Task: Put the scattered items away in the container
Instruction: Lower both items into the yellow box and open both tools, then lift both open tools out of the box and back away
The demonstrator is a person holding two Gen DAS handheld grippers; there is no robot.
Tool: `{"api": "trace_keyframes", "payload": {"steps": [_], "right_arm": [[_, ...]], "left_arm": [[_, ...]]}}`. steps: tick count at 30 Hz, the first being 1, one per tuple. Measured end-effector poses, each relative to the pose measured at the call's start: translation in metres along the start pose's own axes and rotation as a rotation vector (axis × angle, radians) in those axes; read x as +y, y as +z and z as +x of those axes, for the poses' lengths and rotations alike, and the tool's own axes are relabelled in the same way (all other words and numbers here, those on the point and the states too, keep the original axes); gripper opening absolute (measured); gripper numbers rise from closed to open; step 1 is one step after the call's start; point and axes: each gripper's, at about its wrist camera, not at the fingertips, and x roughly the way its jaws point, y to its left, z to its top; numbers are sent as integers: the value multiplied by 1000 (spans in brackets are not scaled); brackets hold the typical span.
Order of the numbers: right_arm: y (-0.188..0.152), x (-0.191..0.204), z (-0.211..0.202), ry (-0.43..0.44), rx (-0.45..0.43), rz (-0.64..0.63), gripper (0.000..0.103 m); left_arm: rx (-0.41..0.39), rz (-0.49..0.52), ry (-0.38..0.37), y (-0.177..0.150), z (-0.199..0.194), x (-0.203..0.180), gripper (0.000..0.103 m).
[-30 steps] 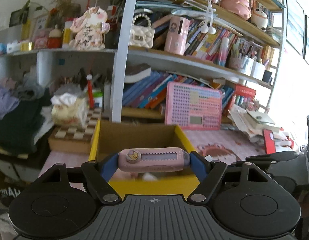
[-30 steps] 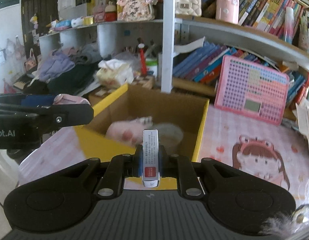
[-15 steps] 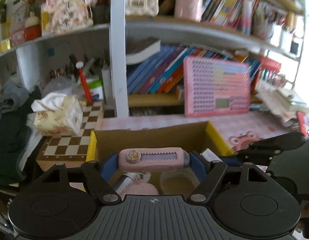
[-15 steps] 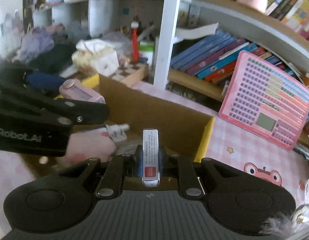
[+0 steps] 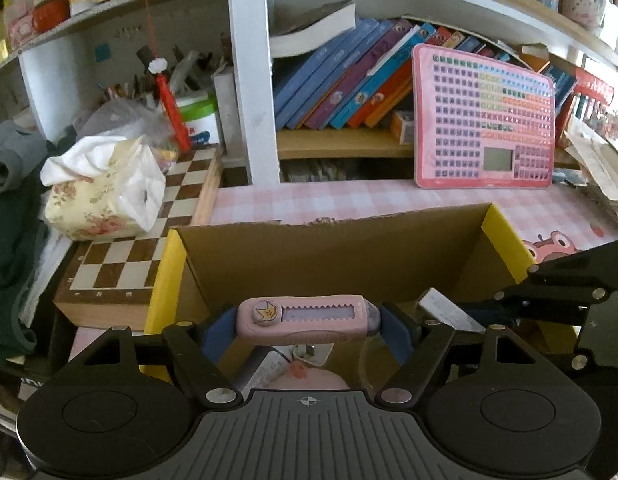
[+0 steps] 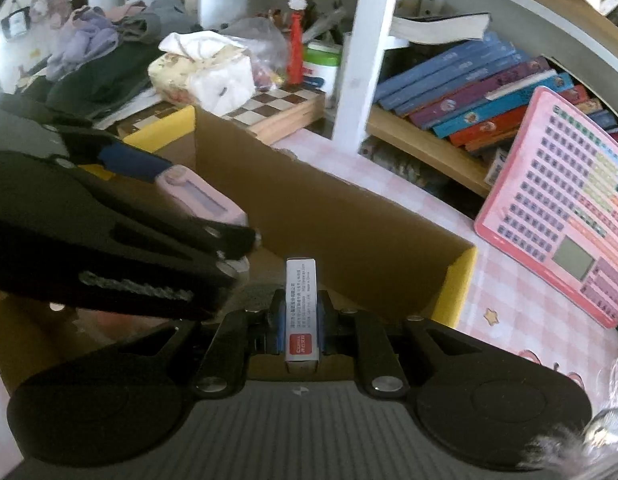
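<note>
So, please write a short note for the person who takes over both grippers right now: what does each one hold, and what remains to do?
Left gripper: shut on the pink utility knife, held crosswise above the open cardboard box.
Right gripper: shut on the small white carton, also over the box.
Done: some things already lie in the box, among them a pink soft item; the rest is hard to make out.
Left: release both items into the box. Mind that the grippers are close together.

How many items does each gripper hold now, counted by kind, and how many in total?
Pink utility knife, held crosswise in the left gripper: 1
Small white box with a red label, held in the right gripper: 1
Total: 2, both held above the cardboard box.
</note>
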Motion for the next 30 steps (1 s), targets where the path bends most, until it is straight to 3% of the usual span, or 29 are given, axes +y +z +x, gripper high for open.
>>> {"api": "trace_keyframes", "payload": {"steps": [5,7,13,22,30], "right_arm": [[1,1,0,22,-3,-22,17],[0,0,-3,31,-22,-20,41],[0,-2,-14,53,-71,-17,56],[-15,-6,-63,-4,-211,25,60],[-56,-3,-136,-103,-323,135,67]], "left_arm": [[37,-26,17,1,7,2,80],[40,-25,21,1,6,1,80],[-8,-12,38,2,-9,-4,86],[-155,-14,58,-1,-66,-17,92],[-311,-48,76,-38,-149,-21,98]]}}
